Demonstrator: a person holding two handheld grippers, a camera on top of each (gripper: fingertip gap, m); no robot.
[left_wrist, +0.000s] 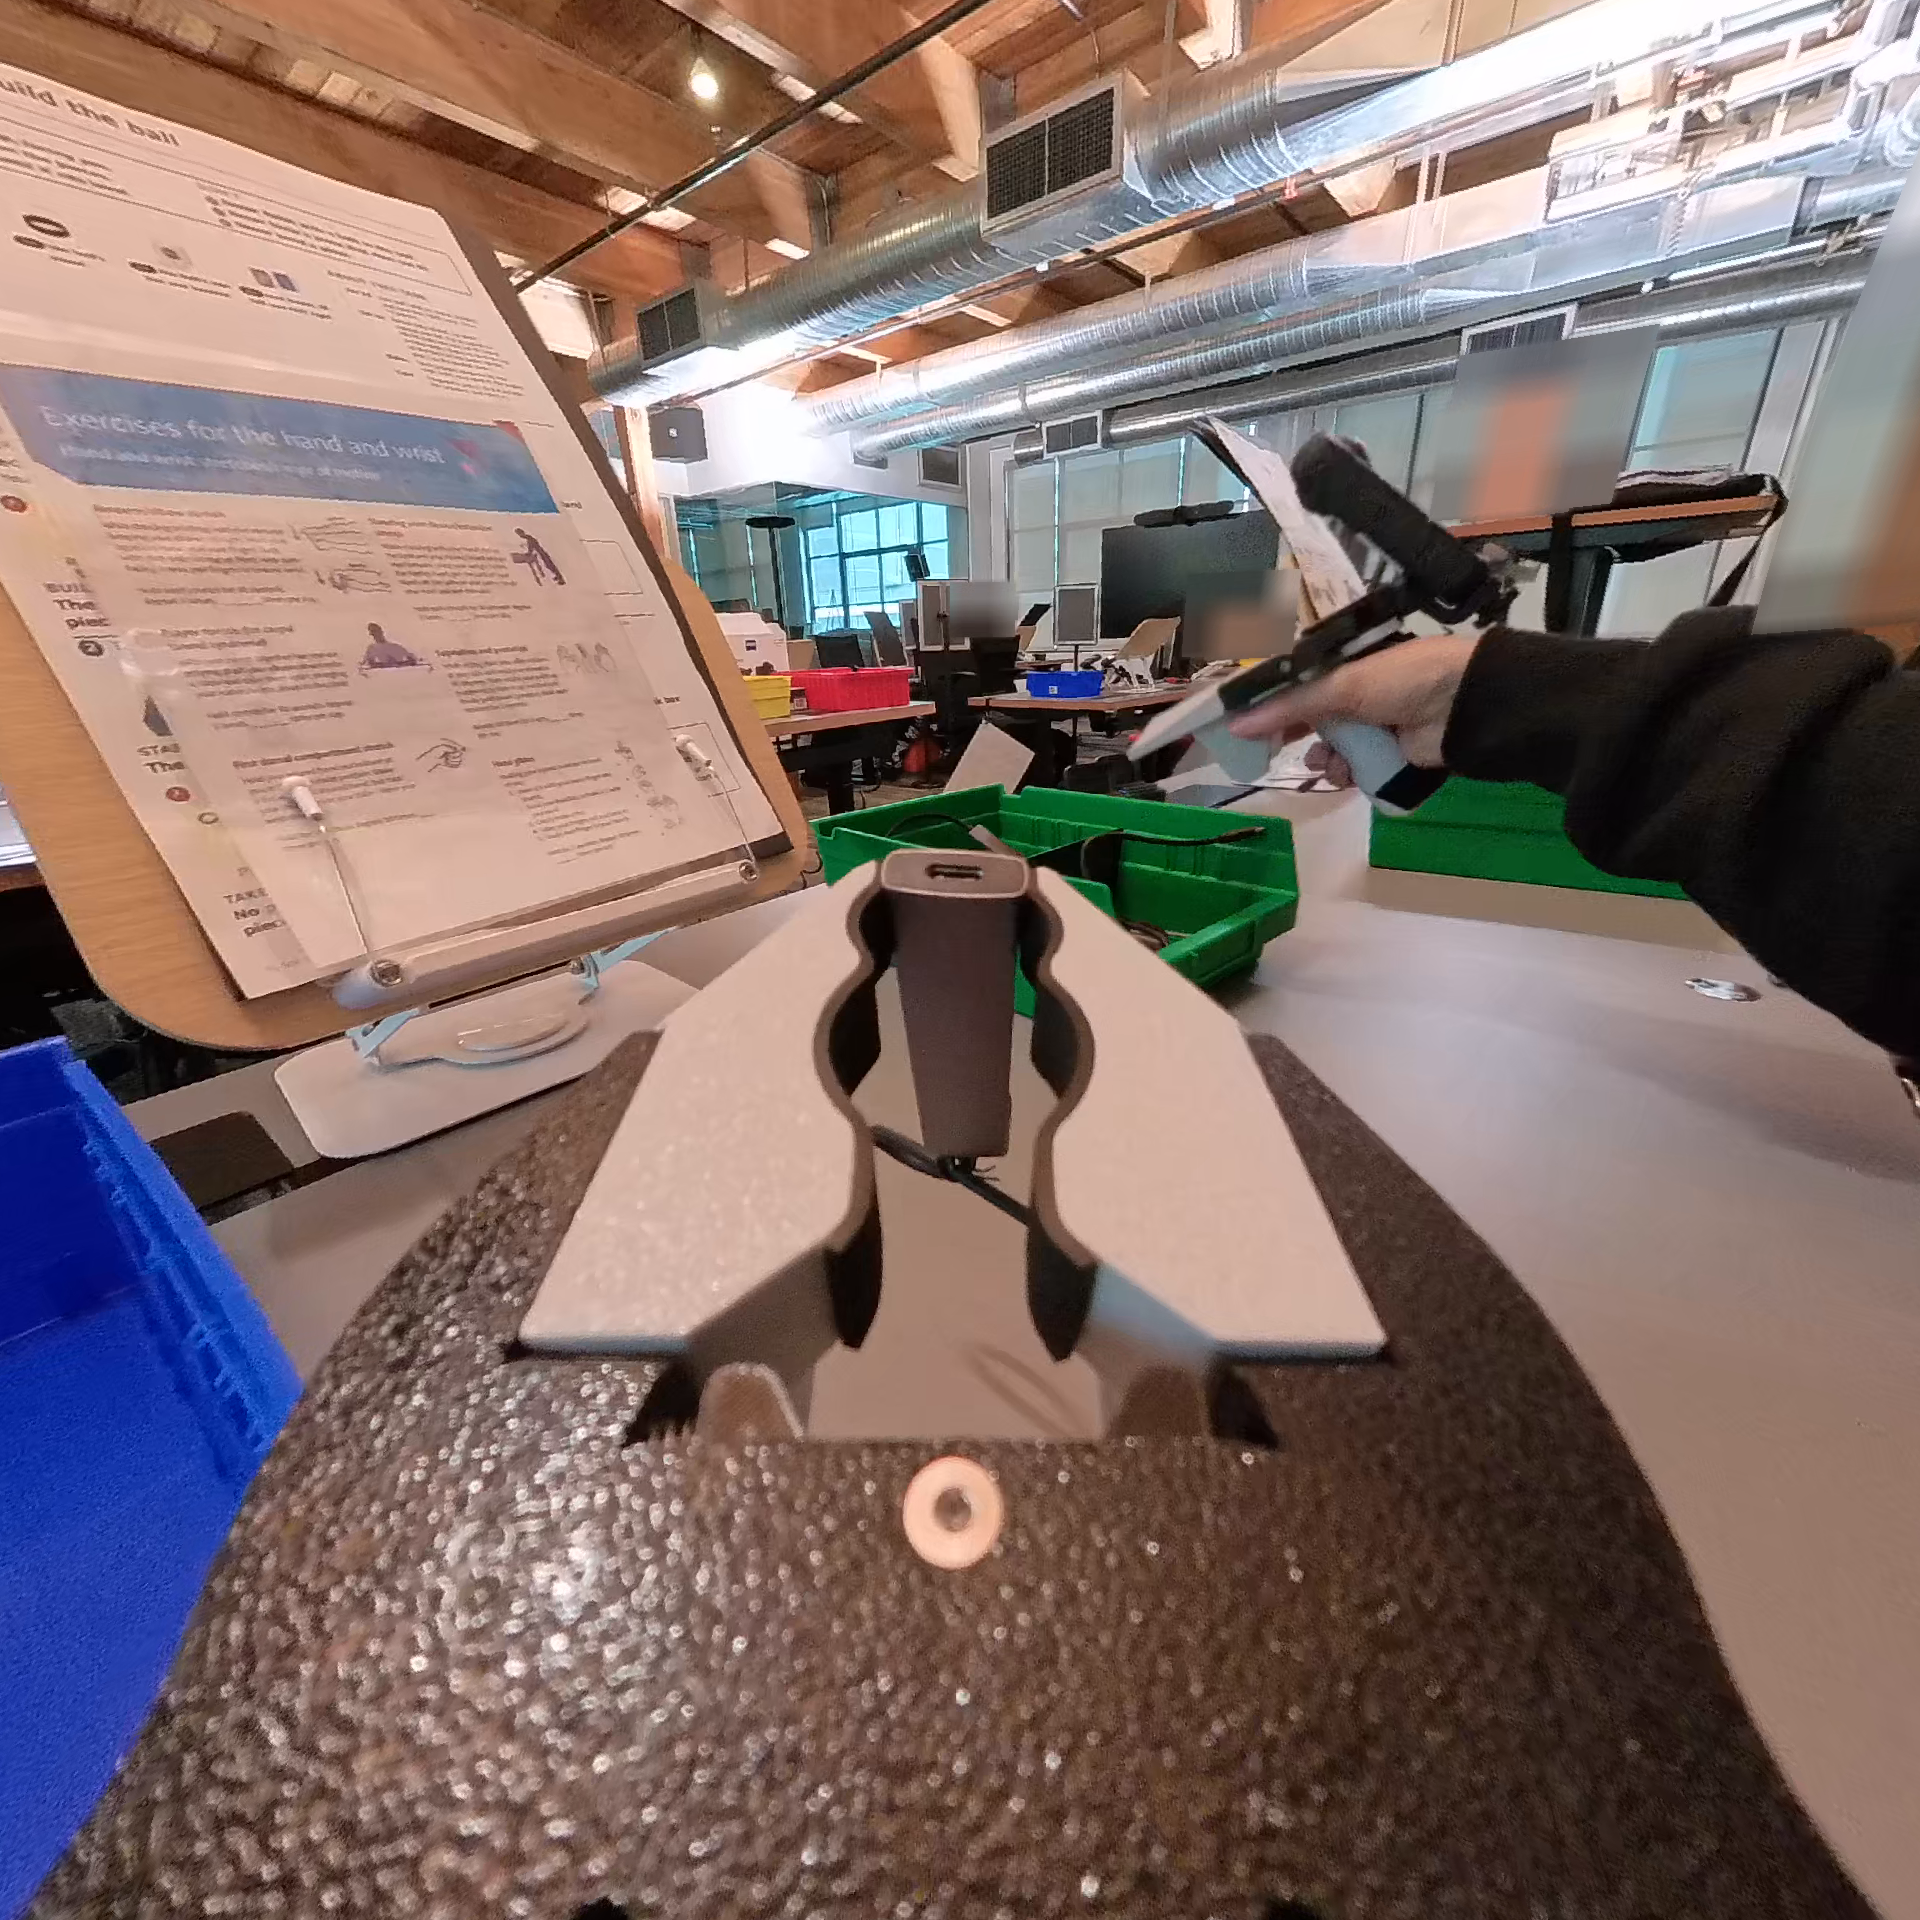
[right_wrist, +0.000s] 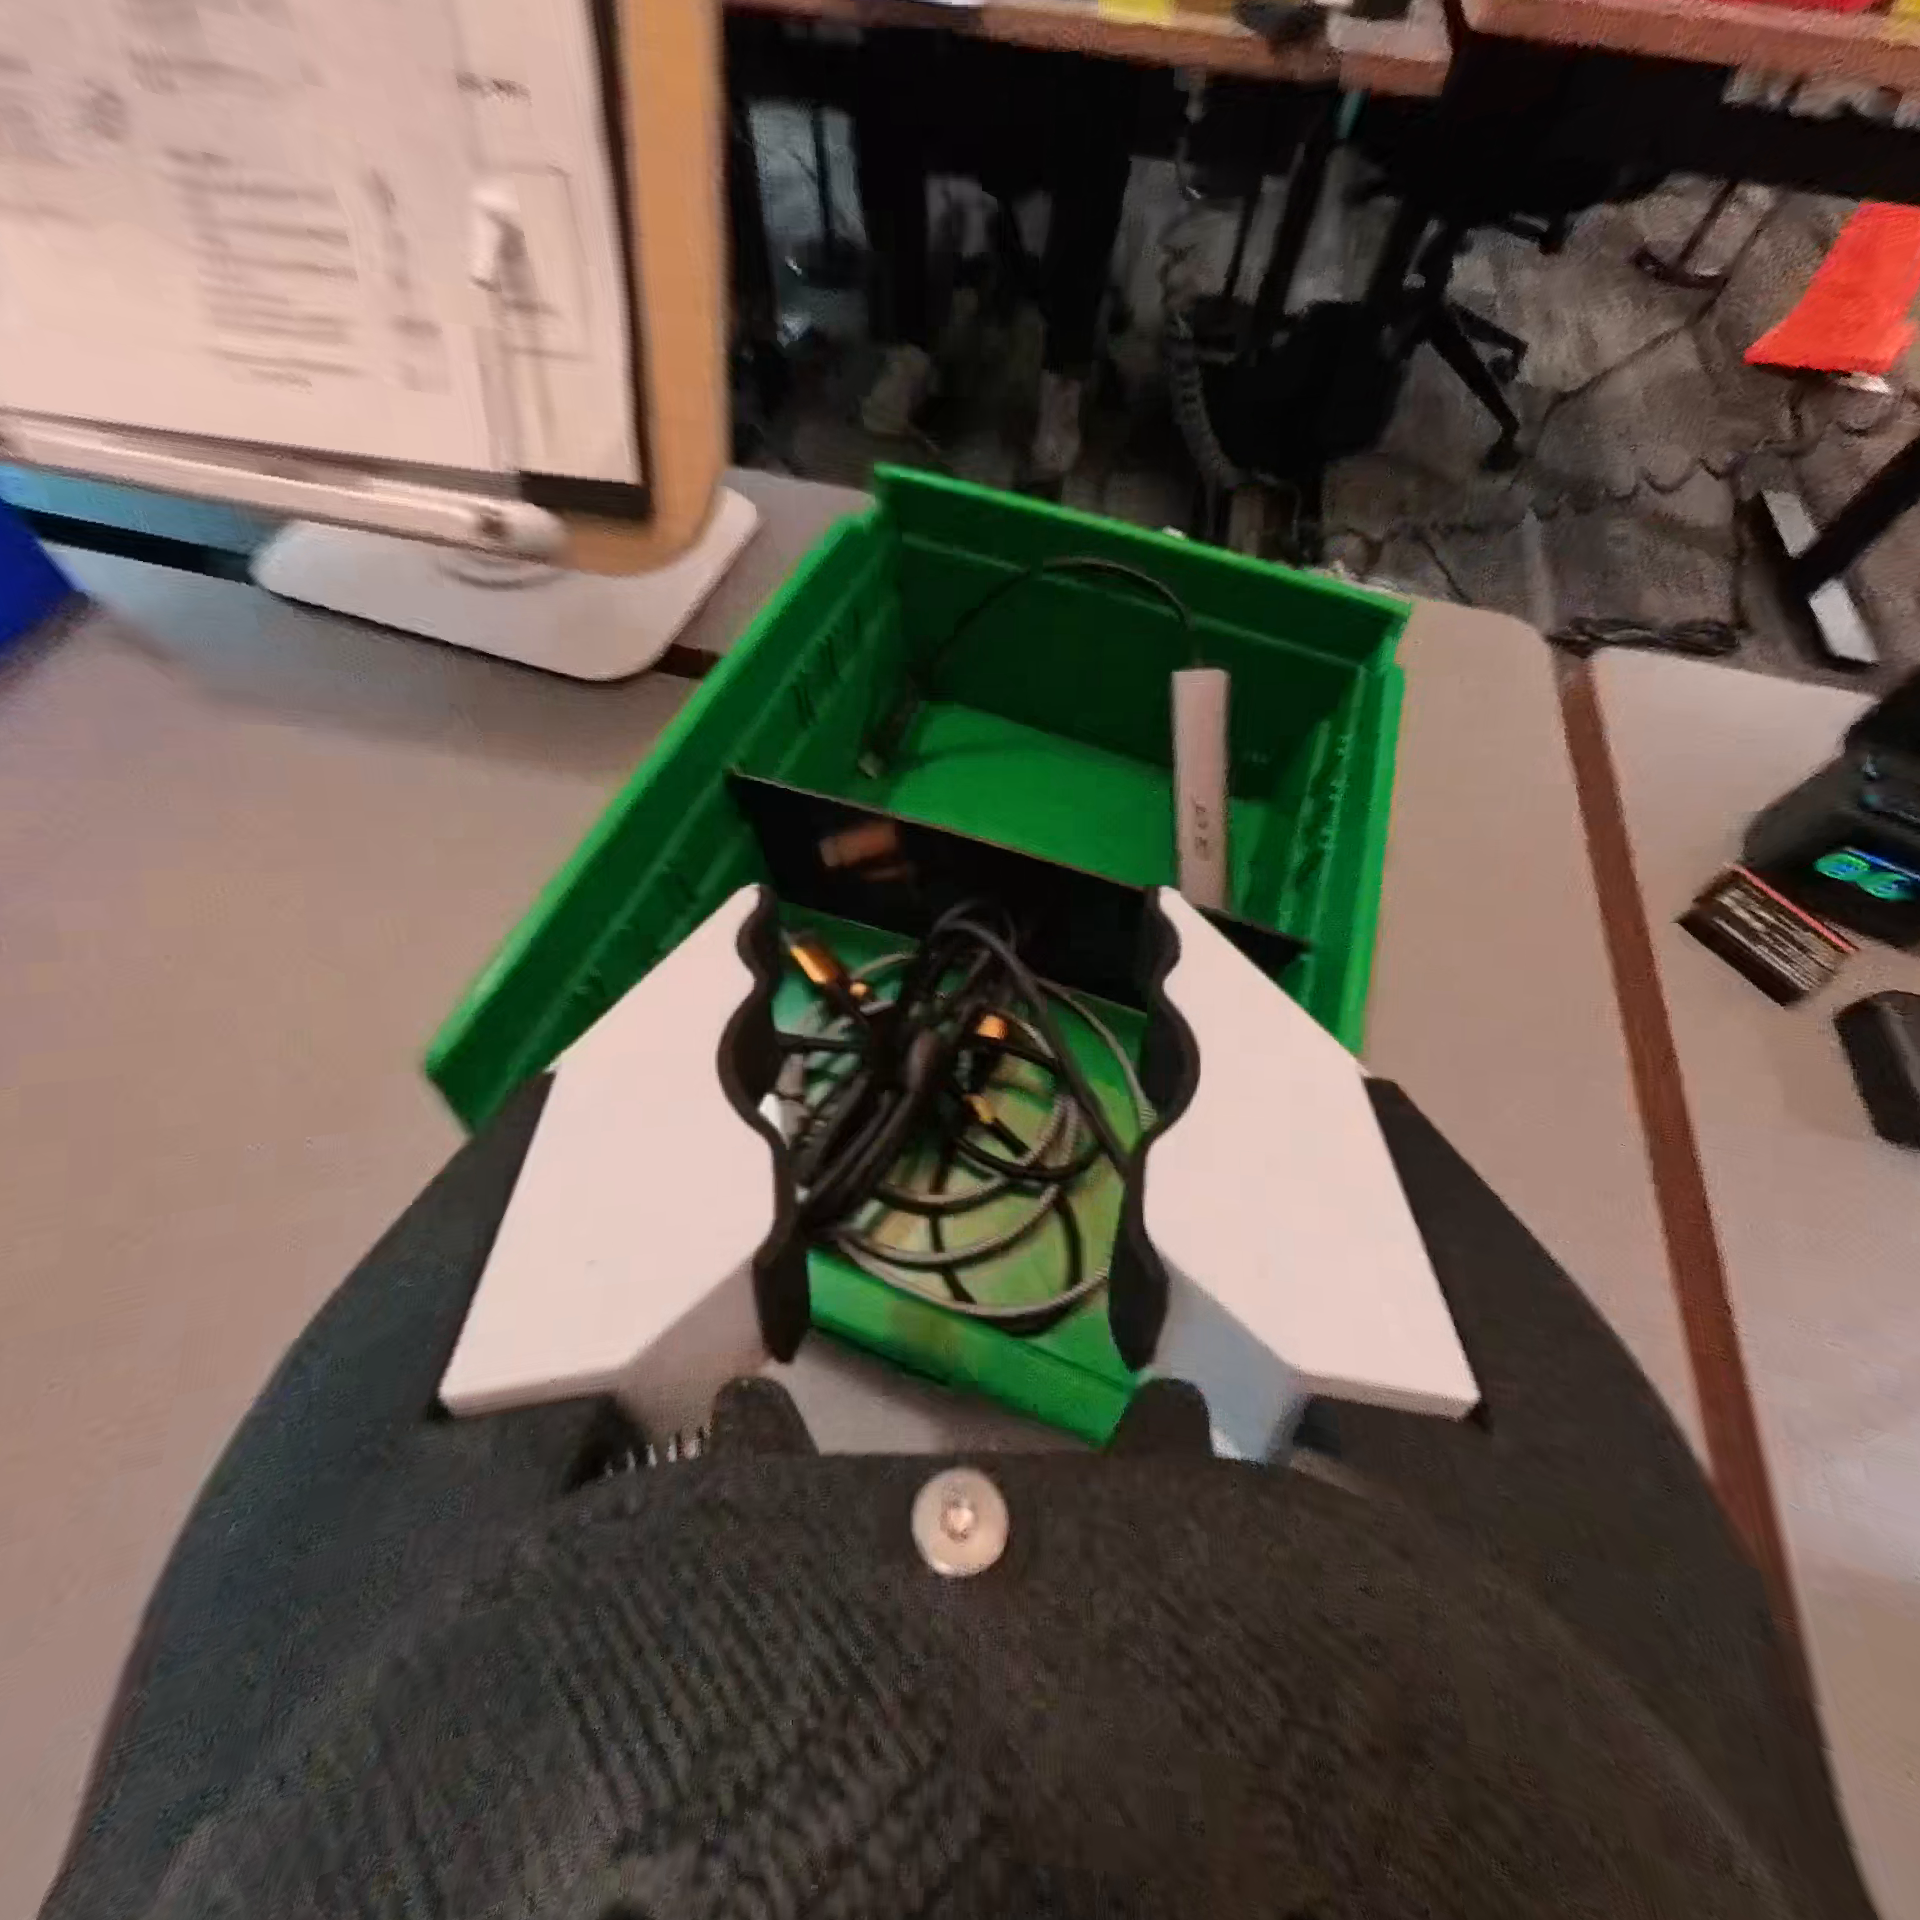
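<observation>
My left gripper (left_wrist: 954, 914) is shut on a dark grey adapter (left_wrist: 954, 1018) with a port in its far end and a thin black cable at its near end; it holds it above the grey table. My right gripper (right_wrist: 961, 935) is open and empty, hovering over a green bin (right_wrist: 623, 862). The bin's near compartment holds a tangle of black cables (right_wrist: 935, 1122) with orange-tipped plugs. Its far compartment holds a silver hub (right_wrist: 1200, 790) with a black cord. In the left wrist view the right gripper (left_wrist: 1164, 732) shows far right, held by a hand in a black sleeve, above the green bin (left_wrist: 1226, 914).
A wooden document stand with printed sheets (left_wrist: 312, 623) stands at the left on a white base (right_wrist: 540, 592). A blue bin (left_wrist: 104, 1403) is at the near left. A second green bin (left_wrist: 1496, 842) is behind the sleeve. Dark devices (right_wrist: 1829, 883) lie at the right of the table.
</observation>
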